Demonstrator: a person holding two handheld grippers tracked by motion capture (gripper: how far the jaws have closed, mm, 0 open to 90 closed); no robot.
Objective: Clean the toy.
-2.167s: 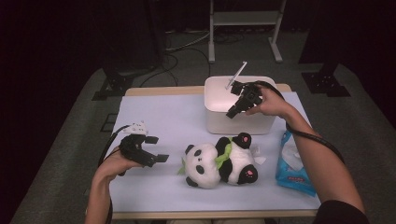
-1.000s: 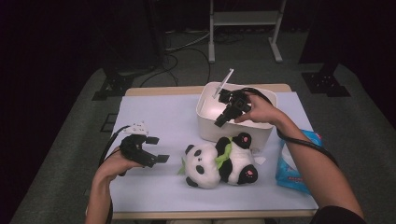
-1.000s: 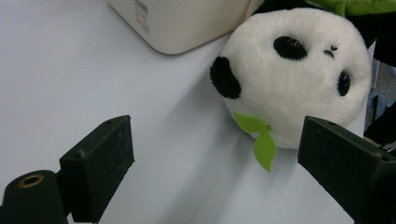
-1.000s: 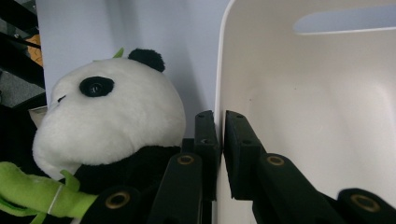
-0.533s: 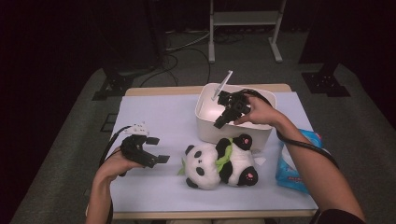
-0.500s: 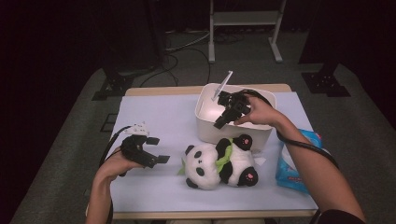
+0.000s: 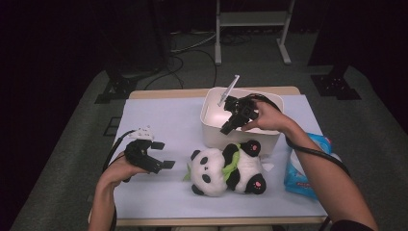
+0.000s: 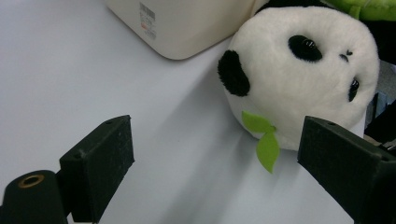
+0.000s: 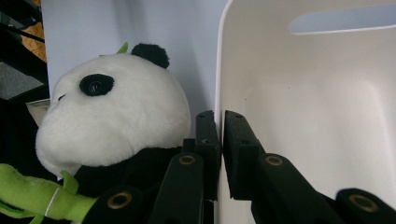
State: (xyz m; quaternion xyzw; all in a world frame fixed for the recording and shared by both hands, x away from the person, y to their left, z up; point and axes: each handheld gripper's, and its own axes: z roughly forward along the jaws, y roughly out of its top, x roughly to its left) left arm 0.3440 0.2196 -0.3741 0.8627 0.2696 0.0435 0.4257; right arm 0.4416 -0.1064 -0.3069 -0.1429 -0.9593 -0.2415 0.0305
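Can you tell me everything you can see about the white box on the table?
The white box looks like smooth plastic with rounded corners, open on top and bare inside as far as shown. It has a slot handle cut near its rim and a small barcode label on one outer wall. The right gripper pinches its near wall at the rim. The toy panda lies just in front of it.

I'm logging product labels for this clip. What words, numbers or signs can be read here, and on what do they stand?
No text can be read.
Sticker on the white bin's outer wall, left gripper view: a barcode with small red and dark print, too blurred to read.
Blue packet at the table's right edge, high view: any print is too small to read.
Plush panda: no tag lettering legible.
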